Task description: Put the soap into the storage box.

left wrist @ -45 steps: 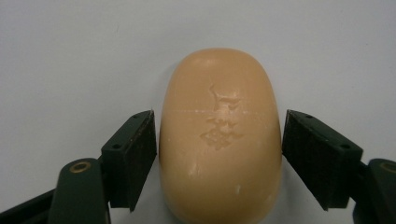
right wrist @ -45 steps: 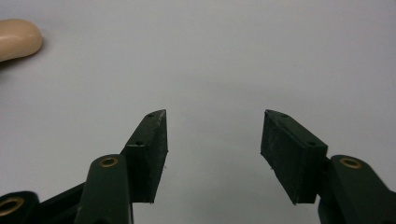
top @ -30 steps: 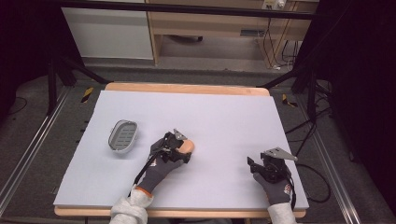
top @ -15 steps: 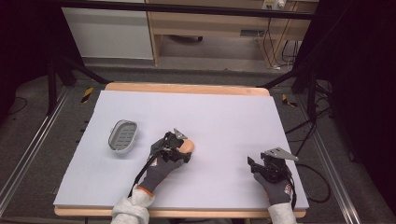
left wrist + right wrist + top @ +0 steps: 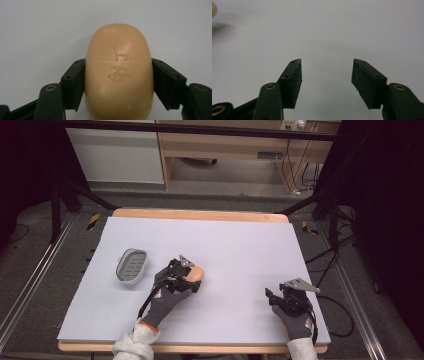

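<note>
Gripping: your left gripper (image 5: 119,82) has its two black jaws pressed against the long sides of the soap bar (image 5: 119,72), one jaw on each flank, with no gap showing between pad and soap.
Soap bar: a tan, rounded oval with a stamped mark on its upper face; in the high view it (image 5: 196,272) pokes out beyond your left gripper (image 5: 186,276), near the middle of the worktop and slightly toward your left.
Soap height: you cannot tell from these views whether the bar rests on the worktop or sits just above it.
Left hand: your gloved left hand (image 5: 167,295) wraps the gripper body, the forearm coming in from the near edge at a slant.
Right gripper: your right gripper (image 5: 326,75) has its jaws spread wide apart, with bare surface between them and nothing held.
Right gripper place: in the high view it (image 5: 272,296) sits near the front right corner of the worktop, well apart from the soap bar, jaws pointing toward your left.
Soap dish: a grey oval dish (image 5: 132,266) lies on the worktop just to the left of your left hand, apart from the soap.
Worktop: a pale lavender sheet (image 5: 225,240) covers it, with a wooden edge showing at the far and near sides.
</note>
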Demonstrator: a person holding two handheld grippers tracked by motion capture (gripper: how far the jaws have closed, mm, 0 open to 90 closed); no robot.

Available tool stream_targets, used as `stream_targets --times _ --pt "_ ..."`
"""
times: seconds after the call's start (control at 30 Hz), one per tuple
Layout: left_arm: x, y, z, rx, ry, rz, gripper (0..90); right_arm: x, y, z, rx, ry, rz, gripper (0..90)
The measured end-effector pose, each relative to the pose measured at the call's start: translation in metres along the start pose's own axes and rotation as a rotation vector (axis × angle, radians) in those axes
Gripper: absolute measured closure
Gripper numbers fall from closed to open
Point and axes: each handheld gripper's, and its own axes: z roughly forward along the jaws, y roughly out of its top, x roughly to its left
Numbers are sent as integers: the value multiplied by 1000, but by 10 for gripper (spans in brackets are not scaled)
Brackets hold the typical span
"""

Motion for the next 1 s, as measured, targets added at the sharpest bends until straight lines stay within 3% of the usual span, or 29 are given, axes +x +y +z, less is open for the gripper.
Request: stream_targets --times 0.5,1.0 --pt "15 -9 -33 -27 16 -6 319 1 0 0 2 0 2 414" --pt "33 -23 -57 -62 27 -50 319 1 -1 0 5 0 0 413"
